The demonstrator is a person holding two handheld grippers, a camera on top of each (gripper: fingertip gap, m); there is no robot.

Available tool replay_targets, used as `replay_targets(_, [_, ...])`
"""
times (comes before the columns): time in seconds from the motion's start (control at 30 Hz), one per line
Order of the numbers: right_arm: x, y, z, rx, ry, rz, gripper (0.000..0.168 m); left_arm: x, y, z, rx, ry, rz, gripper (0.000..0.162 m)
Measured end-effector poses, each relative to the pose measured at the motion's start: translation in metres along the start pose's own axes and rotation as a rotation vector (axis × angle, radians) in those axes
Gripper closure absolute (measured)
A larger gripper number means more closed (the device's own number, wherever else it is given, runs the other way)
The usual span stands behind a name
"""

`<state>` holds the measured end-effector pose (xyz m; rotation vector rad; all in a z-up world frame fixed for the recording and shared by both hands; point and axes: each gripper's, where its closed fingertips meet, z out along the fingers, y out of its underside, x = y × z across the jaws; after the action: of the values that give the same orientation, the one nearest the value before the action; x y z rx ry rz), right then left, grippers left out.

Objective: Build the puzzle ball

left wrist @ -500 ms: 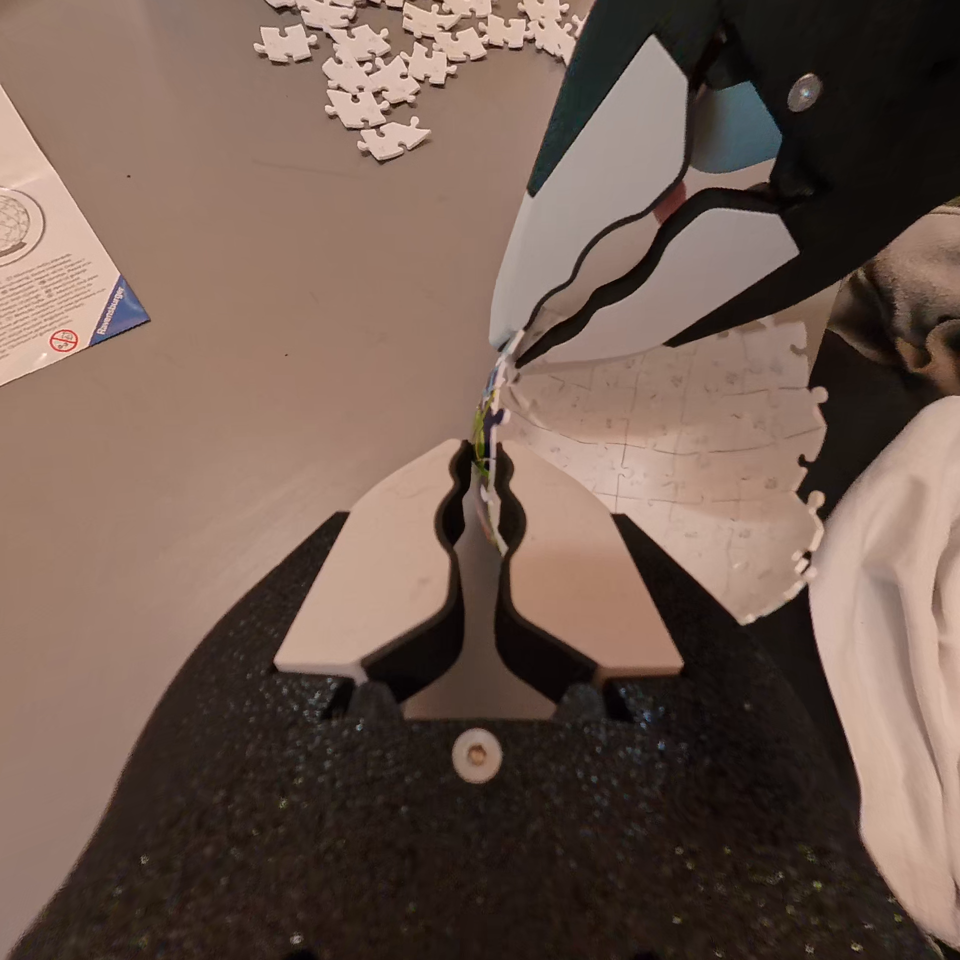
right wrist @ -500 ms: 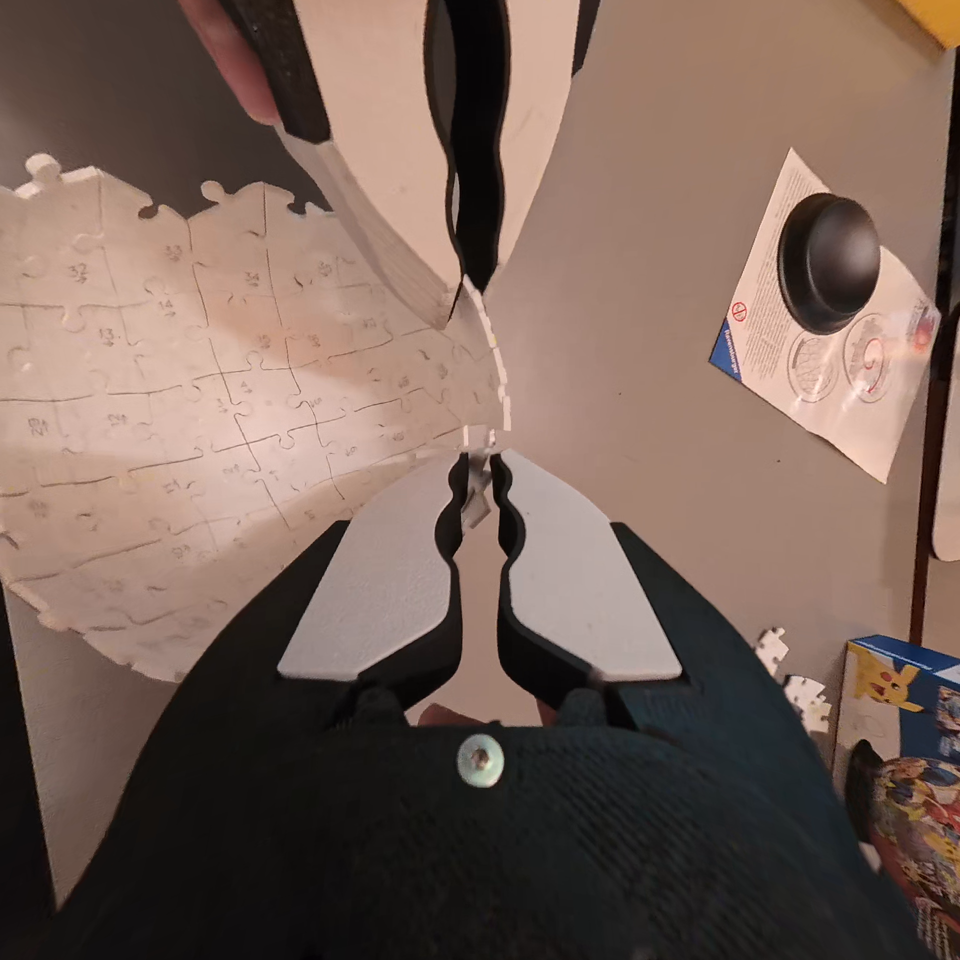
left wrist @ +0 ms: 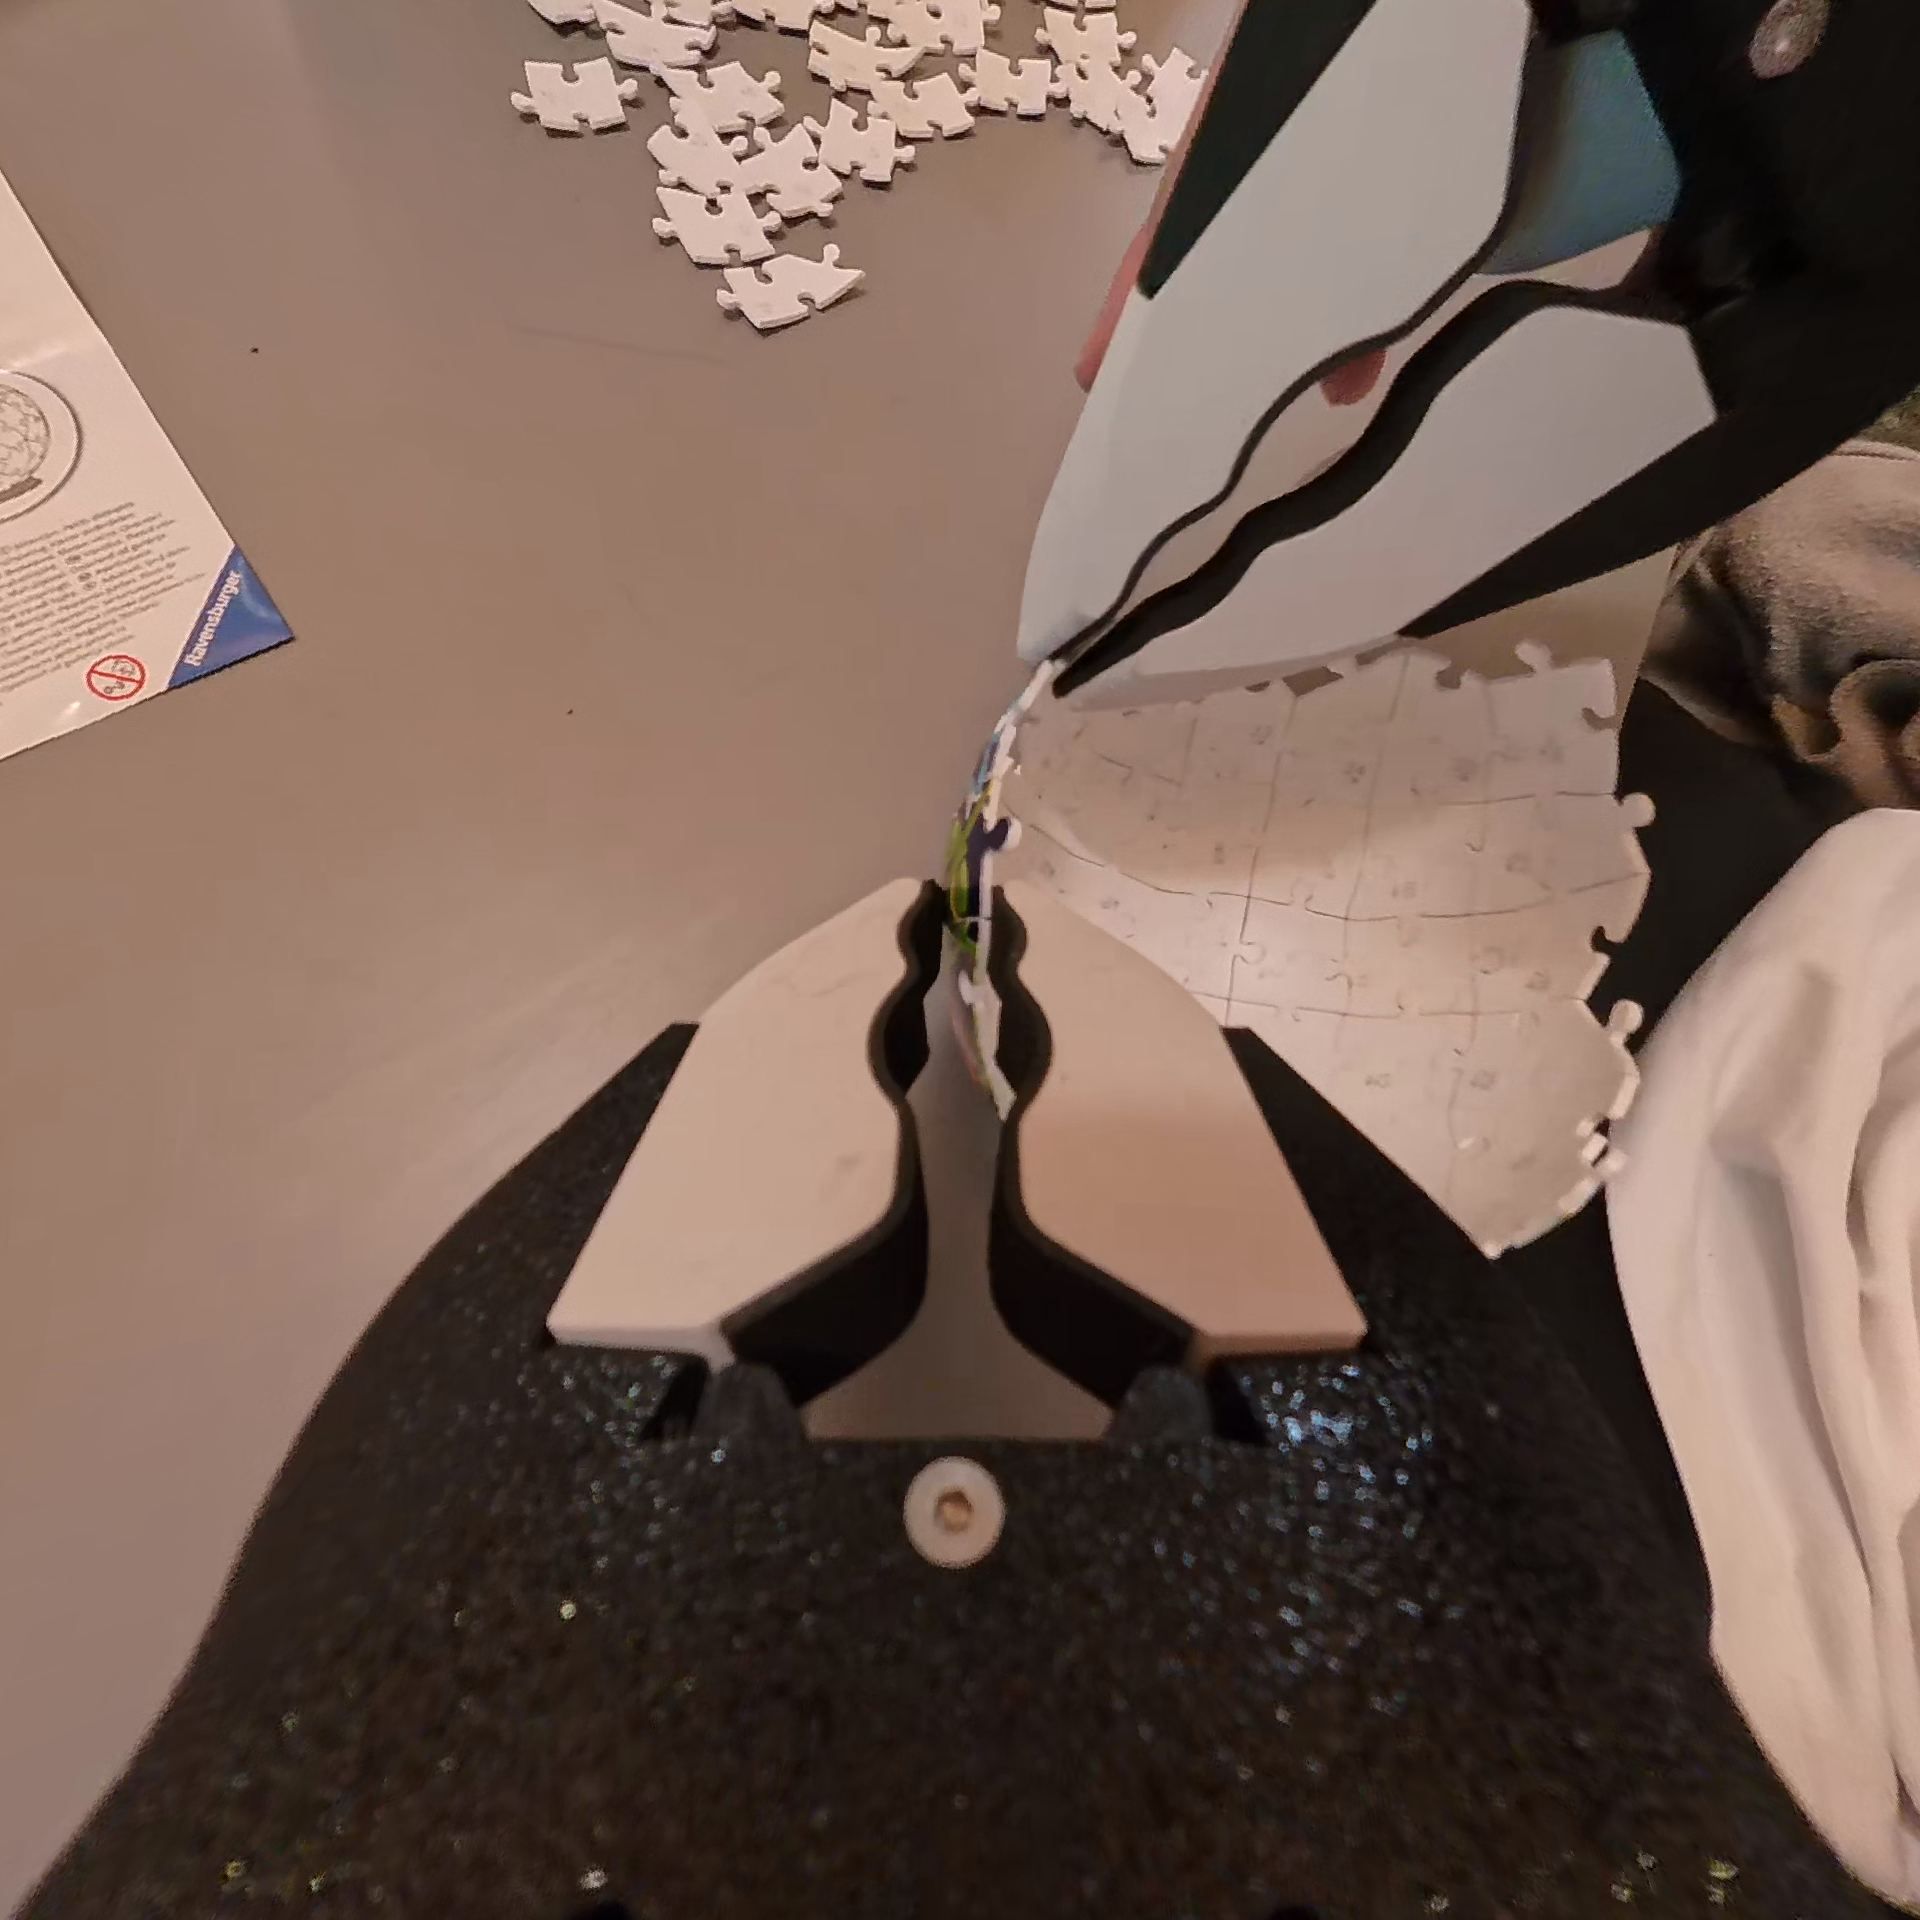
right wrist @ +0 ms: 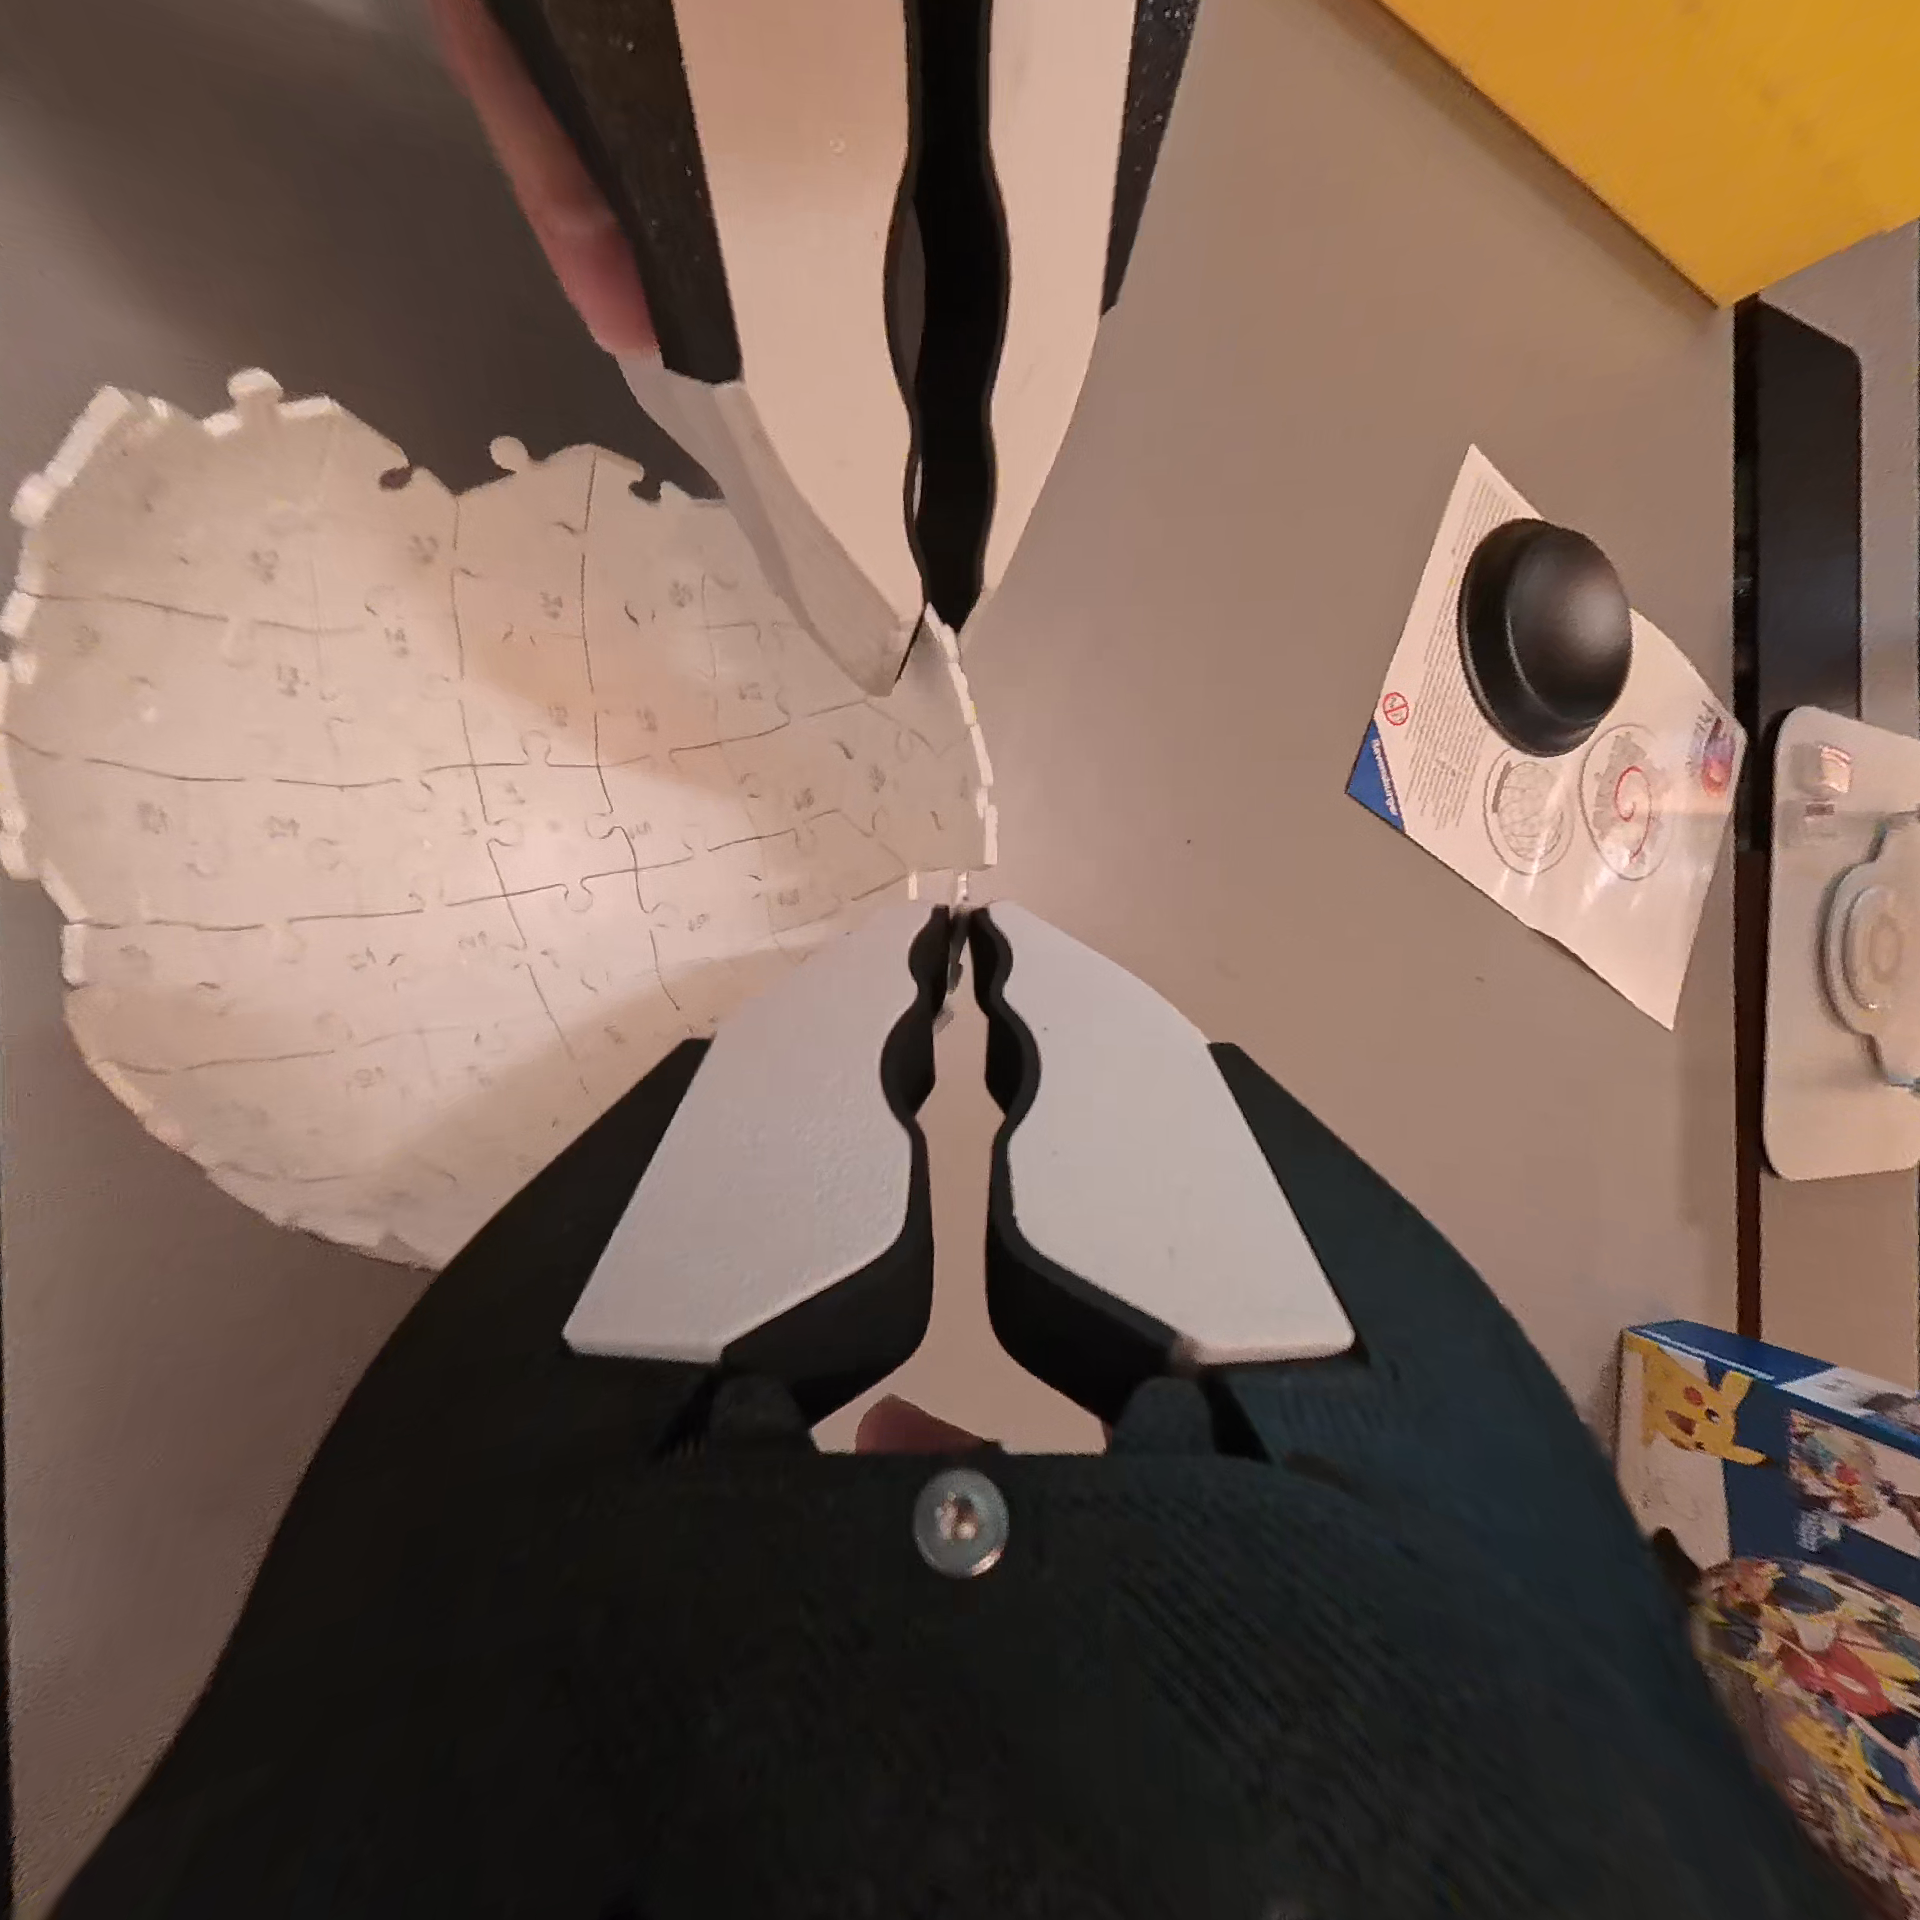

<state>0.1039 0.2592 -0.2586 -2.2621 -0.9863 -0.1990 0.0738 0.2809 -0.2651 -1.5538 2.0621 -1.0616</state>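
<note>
A curved white section of the puzzle ball [left wrist: 1351, 935], inner side towards me, hangs above the grey table; it also shows in the right wrist view [right wrist: 416, 810]. My left gripper [left wrist: 961, 904] is shut on its rim, where the coloured outer face shows edge-on. My right gripper [right wrist: 961, 920] is shut on a thin puzzle piece [right wrist: 951, 966] at the same rim; I cannot tell whether it is joined. The grippers hold the rim close together: the right one [left wrist: 1055, 665] shows in the left wrist view and the left one [right wrist: 940, 613] in the right wrist view.
Several loose white pieces [left wrist: 831, 125] lie on the table beyond. An instruction leaflet [right wrist: 1538, 810] carries a black round stand [right wrist: 1543, 644]. A puzzle box [right wrist: 1787, 1558] sits at the right, a yellow object [right wrist: 1662, 125] at the far right. White cloth [left wrist: 1787, 1351] lies by the shell. The gap from one gripper's tips to the other's is roughly 4 cm.
Almost nothing. Both grippers keep their hold on the rim; the two tips have shifted very slightly relative to each other.
</note>
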Motion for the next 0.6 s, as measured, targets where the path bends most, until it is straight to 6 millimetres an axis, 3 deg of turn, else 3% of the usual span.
replay_targets(0.23, [0.005, -0.009, 0.0, 0.056, 0.04, -0.007, 0.165, -0.002, 0.001, 0.001, -0.003, -0.008, -0.001, 0.155])
replay_targets(0.6, [0.01, -0.001, 0.005, 0.031, 0.08, -0.004, 0.154, -0.002, 0.001, 0.001, -0.001, -0.008, 0.004, 0.155])
